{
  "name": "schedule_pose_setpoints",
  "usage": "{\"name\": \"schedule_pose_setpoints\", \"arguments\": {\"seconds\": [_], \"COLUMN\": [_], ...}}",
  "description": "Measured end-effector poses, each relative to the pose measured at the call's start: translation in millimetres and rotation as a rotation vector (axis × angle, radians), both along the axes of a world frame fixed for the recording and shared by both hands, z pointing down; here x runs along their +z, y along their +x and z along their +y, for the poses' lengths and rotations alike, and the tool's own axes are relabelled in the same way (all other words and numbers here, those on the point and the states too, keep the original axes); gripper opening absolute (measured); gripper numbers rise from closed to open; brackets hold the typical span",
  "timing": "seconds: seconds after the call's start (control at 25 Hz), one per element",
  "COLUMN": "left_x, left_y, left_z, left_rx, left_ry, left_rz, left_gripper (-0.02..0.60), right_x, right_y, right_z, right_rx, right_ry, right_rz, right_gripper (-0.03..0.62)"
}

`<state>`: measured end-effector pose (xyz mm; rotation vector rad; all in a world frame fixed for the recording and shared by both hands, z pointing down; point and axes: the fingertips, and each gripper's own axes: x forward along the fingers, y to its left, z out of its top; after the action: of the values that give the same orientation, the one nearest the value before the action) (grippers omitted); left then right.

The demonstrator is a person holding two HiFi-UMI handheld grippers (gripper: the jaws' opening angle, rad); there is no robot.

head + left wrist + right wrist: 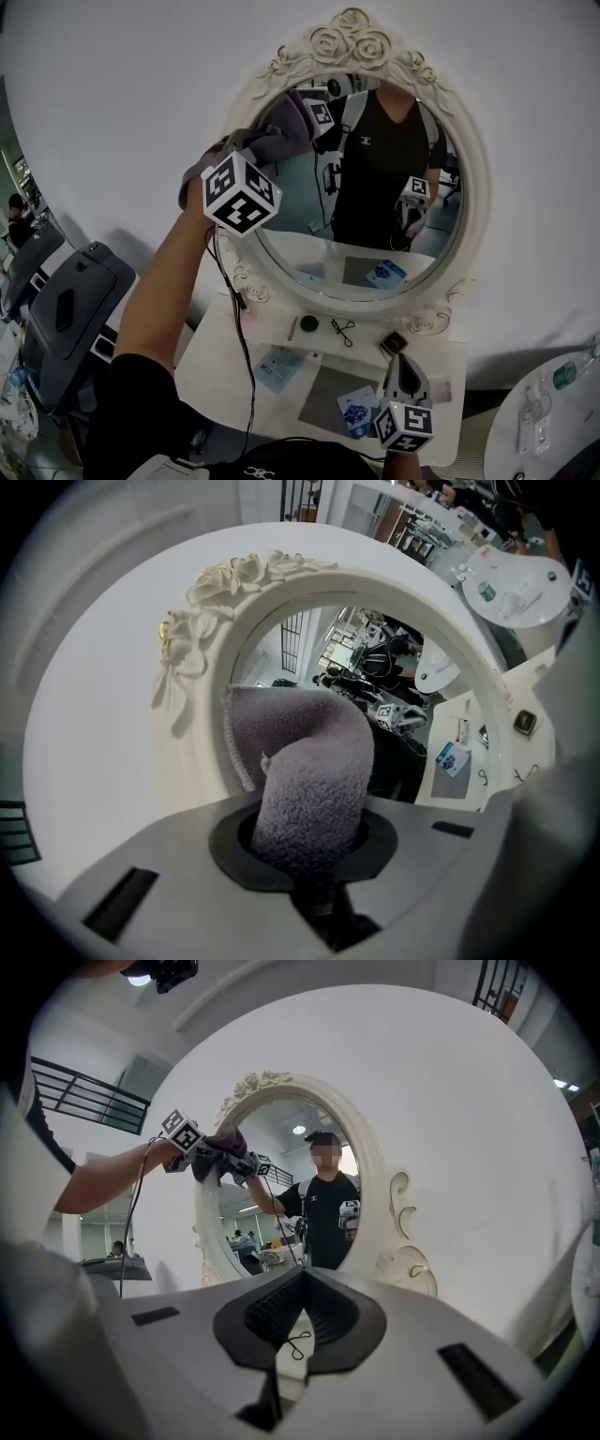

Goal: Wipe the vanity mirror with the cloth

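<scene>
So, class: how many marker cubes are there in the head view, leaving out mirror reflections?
2. One cube is raised at the mirror's upper left, beside the cloth; the other is low, over the table's right part. None looks hidden.

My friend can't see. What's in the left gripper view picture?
The left gripper pinches a fluffy grey-purple cloth in its fingers, held up to an oval mirror. The mirror's white frame has carved roses, and the glass reflects a busy room.

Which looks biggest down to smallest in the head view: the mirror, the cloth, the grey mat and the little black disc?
1. mirror, by far the largest.
2. cloth and grey mat: they look alike, and the cloth is partly hidden, so I won't rank them.
3. black disc, the smallest.
</scene>
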<state>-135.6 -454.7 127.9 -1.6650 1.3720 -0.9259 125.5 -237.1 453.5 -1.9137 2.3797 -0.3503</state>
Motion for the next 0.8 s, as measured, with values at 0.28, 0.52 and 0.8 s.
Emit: {"name": "schedule_pose_setpoints", "arguments": {"seconds": [0.28, 0.52, 0.8], "left_x": [100.7, 211.0, 351.2], "left_y": [-39.8, -54.7, -12.6], "left_z": [-8.0, -12.4, -6.5], "left_rx": [-0.102, -0.154, -0.115], "left_ry": [-0.14, -0.236, -0.526], "left_rz": [-0.095, -0.099, -0.142], "left_gripper": [0.06, 0.06, 0.06], "right_x": [13.8, 20.1, 18.6], "right_y": [-20.5, -42.9, -52.2], "right_z": [-3.2, -3.0, 6.4], "right_rx": [-0.042, -0.087, -0.093], "right_ry": [-0.04, -0.064, -0.061], "right_rz": [-0.001, 0.015, 0.043], "right_gripper": [0.011, 0.011, 0.011]}}
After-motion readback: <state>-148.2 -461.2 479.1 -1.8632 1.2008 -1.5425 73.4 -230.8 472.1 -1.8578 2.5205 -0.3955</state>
